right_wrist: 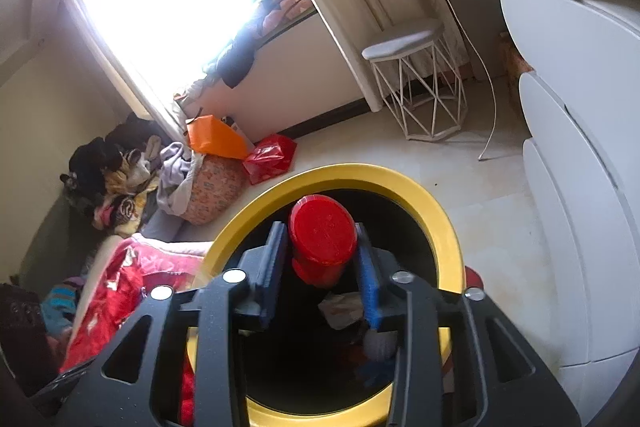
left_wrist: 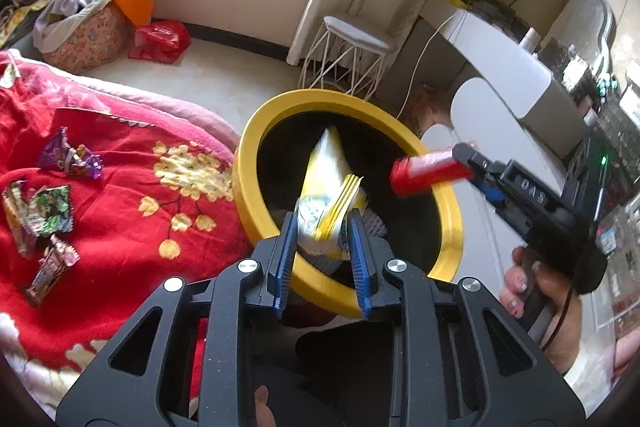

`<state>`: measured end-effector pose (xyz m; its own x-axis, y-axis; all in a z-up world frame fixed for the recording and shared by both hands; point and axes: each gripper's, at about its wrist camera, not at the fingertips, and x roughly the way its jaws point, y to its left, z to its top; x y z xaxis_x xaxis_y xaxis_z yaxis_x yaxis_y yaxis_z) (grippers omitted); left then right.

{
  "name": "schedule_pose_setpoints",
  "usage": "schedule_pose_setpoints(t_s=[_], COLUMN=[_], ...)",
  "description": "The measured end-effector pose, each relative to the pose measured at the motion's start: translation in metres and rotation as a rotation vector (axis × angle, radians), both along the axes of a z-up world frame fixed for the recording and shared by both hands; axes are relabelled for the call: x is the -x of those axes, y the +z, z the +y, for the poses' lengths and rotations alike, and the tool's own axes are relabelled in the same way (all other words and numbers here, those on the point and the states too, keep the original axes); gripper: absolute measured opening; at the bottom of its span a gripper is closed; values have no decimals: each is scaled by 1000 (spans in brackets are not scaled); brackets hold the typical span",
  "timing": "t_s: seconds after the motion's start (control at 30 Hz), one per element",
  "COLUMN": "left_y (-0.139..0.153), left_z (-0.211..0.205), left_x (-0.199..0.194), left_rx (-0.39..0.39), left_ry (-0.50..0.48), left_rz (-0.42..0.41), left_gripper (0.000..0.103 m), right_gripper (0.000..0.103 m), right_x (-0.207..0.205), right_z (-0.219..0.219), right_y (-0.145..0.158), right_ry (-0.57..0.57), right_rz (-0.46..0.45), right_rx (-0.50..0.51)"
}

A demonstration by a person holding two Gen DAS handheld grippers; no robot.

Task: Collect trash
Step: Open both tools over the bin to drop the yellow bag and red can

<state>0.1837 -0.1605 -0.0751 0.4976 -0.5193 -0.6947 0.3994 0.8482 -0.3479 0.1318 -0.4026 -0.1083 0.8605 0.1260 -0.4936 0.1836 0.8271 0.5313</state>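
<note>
A round bin with a yellow rim point(left_wrist: 248, 163) and a black inside stands beside the bed, and both grippers are over its mouth. My left gripper point(left_wrist: 323, 223) has a yellow and white snack wrapper point(left_wrist: 328, 179) between its blue pads. The wrapper is smeared with blur while the pads are sharp, so it looks loose. My right gripper point(left_wrist: 466, 167) reaches in from the right with a red cylindrical can point(left_wrist: 424, 173) at its tips. In the right wrist view the red can point(right_wrist: 322, 233) sits end-on between the pads of the right gripper point(right_wrist: 320, 231) with thin gaps, above the bin point(right_wrist: 360, 173).
Several wrappers lie on the red blanket point(left_wrist: 120, 227) at the left: purple point(left_wrist: 70, 157), green point(left_wrist: 44, 215) and one more point(left_wrist: 52, 267). A white wire stool point(left_wrist: 352, 55) stands behind the bin. White cabinets point(right_wrist: 580, 107) line the right. Crumpled trash lies in the bin's bottom point(right_wrist: 344, 311).
</note>
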Motion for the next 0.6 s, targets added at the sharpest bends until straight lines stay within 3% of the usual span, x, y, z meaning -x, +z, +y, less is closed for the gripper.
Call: schedule_pose_setpoints(t_s=[0.07, 0.2, 0.27, 0.33, 0.4, 0.6], left_y=[3, 12, 18, 22, 27, 39], left_z=[4, 12, 17, 24, 30, 51], left_x=[-1, 5, 10, 15, 18, 30], left_rx=[36, 53, 57, 60, 59, 38], left_ry=[3, 12, 28, 49, 68, 139], left_rz=[-10, -45, -72, -91, -106, -160], left_gripper=[56, 61, 80, 87, 92, 92], right_gripper=[50, 57, 61, 63, 67, 75], right_x=[1, 2, 3, 4, 3, 8], right_z=[0, 2, 5, 11, 14, 36], right_y=[1, 5, 8, 12, 16, 28], right_ry=[-3, -11, -10, -5, 3, 31], right_rz=[-1, -7, -11, -17, -25, -61], right_rx=[5, 34, 49, 75, 94, 151])
